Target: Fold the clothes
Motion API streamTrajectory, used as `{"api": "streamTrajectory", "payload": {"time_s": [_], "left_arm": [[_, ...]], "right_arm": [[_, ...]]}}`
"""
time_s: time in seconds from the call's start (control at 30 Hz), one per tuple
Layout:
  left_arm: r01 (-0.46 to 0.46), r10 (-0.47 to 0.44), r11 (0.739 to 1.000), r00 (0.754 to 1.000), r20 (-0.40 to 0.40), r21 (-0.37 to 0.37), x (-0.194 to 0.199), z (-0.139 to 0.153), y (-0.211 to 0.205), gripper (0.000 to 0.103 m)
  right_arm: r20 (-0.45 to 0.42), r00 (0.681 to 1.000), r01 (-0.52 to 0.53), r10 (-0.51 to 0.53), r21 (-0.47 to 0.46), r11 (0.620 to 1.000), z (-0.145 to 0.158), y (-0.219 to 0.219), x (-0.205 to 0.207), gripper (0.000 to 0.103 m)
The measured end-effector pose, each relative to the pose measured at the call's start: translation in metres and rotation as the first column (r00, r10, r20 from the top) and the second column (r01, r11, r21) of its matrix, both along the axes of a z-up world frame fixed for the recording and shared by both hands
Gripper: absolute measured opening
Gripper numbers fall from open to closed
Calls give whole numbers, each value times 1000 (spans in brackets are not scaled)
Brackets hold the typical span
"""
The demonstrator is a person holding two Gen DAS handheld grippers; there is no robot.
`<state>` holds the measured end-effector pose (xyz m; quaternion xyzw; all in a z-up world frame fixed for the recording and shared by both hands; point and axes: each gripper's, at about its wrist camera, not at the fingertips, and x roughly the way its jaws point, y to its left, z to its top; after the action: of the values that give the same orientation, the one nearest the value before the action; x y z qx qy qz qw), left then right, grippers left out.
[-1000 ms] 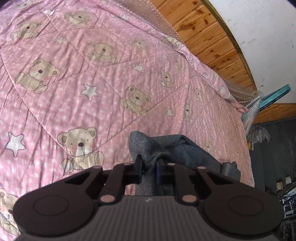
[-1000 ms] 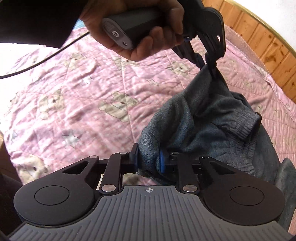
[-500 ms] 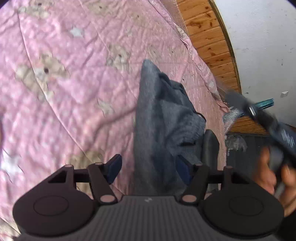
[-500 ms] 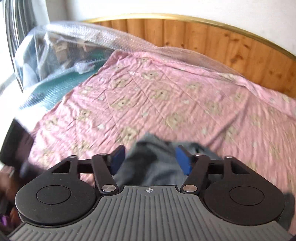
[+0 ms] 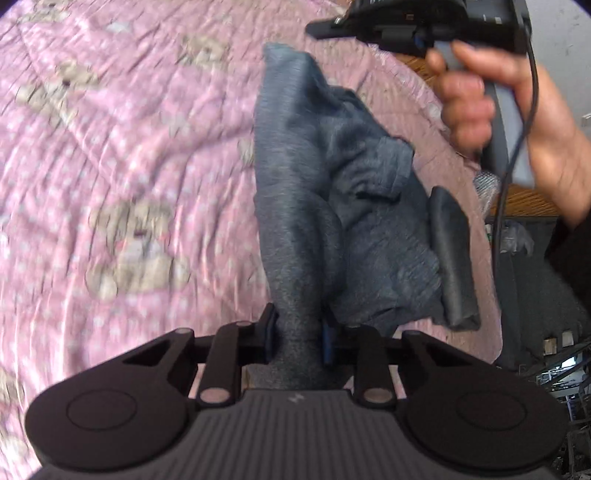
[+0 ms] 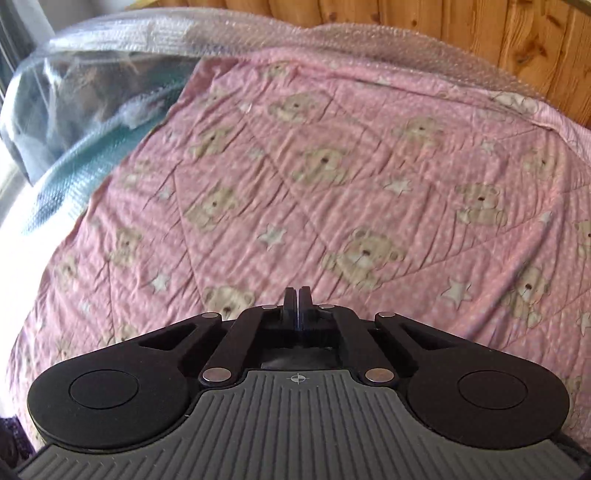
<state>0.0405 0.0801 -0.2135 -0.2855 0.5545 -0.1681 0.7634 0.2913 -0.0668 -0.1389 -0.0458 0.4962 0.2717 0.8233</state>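
change: 0.5 s ago both grippers were open over the cloth; now my left gripper (image 5: 298,334) has clamped back on a bunched ridge of the grey garment (image 5: 332,192), and my right gripper (image 6: 297,308) has closed w/ nothing between the fingers.
meaning: I read this as a re-grip. L has a new hold, R let go and hasn't picked a new spot yet. No fold made so far, I'd say.
garment: crumpled heap on the pink bear quilt (image 5: 122,155), running away from L's fingers up the frame. Dark ribbed cuff/hem (image 5: 452,254) sticks out on the right side of the heap. Layout too bunched to tell sleeves from body.
L pose: low, near the quilt, pointing along the garment; cloth pinched between both pads. Frame is blurred, so prob. in motion.
R pose: in L's view it's held in the person's hand (image 5: 517,110) up above the far end of the garment, not touching the cloth as far as I can see. R's own cam shows only quilt, bubble wrap (image 6: 332,40) and wood headboard (image 6: 480,33), no garment in sight.
next (guess): R needs to come down onto a free edge before anything can be spread flat.
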Motion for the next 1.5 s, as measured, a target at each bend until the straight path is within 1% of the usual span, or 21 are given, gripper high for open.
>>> {"api": "streamTrajectory", "payload": {"time_s": [0.1, 0.2, 0.23, 0.27, 0.33, 0.43, 0.47, 0.53, 0.63, 0.73, 0.8, 0.87, 0.93, 1.0, 1.07, 1.1, 1.13, 1.17, 1.2, 1.37, 1.5], "left_arm": [[-56, 56, 998, 998, 15, 19, -2, 13, 10, 24], [-100, 100, 995, 995, 27, 1, 2, 19, 22, 31], [-109, 109, 994, 994, 20, -13, 4, 18, 23, 40], [-118, 118, 993, 993, 13, -27, 6, 17, 25, 52], [-114, 113, 993, 993, -17, -42, 11, 9, 23, 58], [-89, 80, 985, 994, -68, -147, 11, -7, 13, 55], [-81, 71, 984, 995, -71, -158, 10, -8, 9, 44], [-44, 38, 988, 998, -44, -148, 8, 1, 5, 19], [2, -2, 995, 1000, 1, -103, 9, 17, 2, 20], [15, -16, 996, 1000, -12, -84, 10, 15, 1, 22], [14, -15, 998, 1000, -13, -56, 8, 11, -2, 28], [1, -1, 999, 1000, -7, -52, 5, 9, -7, 31], [-13, 14, 999, 1000, 21, -38, 1, 12, -12, 30], [-4, 6, 1000, 997, 76, -18, -2, 23, -20, 24], [6, -7, 1000, 991, 137, 11, -5, 37, -30, 22], [10, -14, 1000, 986, 164, 28, -8, 44, -35, 21], [14, -23, 999, 983, 184, 50, -10, 49, -39, 20], [18, -31, 998, 981, 194, 68, -12, 52, -43, 20], [18, -32, 997, 982, 185, 79, -14, 51, -46, 20], [-37, 28, 997, 991, 129, 68, -22, 35, -38, 20], [-50, 49, 999, 997, 63, 20, -22, 23, -24, 20]], "right_arm": [[57, 998, 3, -3, -7, 1000, 17, -20, 1, 4], [166, 986, -12, 12, 0, 1000, 54, -57, -37, 17], [152, 988, -23, 19, 28, 999, 63, -70, -53, 36], [132, 991, -33, 26, 44, 998, 64, -81, -70, 62], [120, 993, 4, -7, 32, 999, 53, -105, -109, 73], [54, 994, 96, -93, -51, 994, 12, -127, -163, 74], [34, 994, 102, -100, -67, 993, -4, -131, -178, 61], [24, 996, 92, -90, -97, 991, -26, -140, -198, 13], [66, 962, 271, -264, -159, 949, -21, -173, -197, 8], [89, 944, 329, -317, -216, 919, 1, -185, -185, 17], [228, 931, 333, -285, -212, 919, 37, -164, -183, 28], [226, 955, 228, -191, -151, 962, 62, -121, -171, 60], [175, 984, 59, -36, -125, 990, 65, -62, -154, 77], [145, 986, -59, 88, -189, 980, 48, -1, -138, 83], [82, 980, -146, 179, -309, 940, 16, 45, -123, 78], [39, 976, -186, 216, -379, 906, -2, 58, -118, 65], [1, 970, -217, 242, -440, 872, -18, 67, -113, 17], [-11, 970, -217, 241, -477, 852, -27, 65, -108, 4], [-23, 972, -214, 234, -499, 840, -33, 62, -103, 4], [-52, 992, -129, 119, -369, 920, -12, 51, -64, 4], [-67, 998, -20, 3, -246, 969, -20, 40, -49, 7]]}}
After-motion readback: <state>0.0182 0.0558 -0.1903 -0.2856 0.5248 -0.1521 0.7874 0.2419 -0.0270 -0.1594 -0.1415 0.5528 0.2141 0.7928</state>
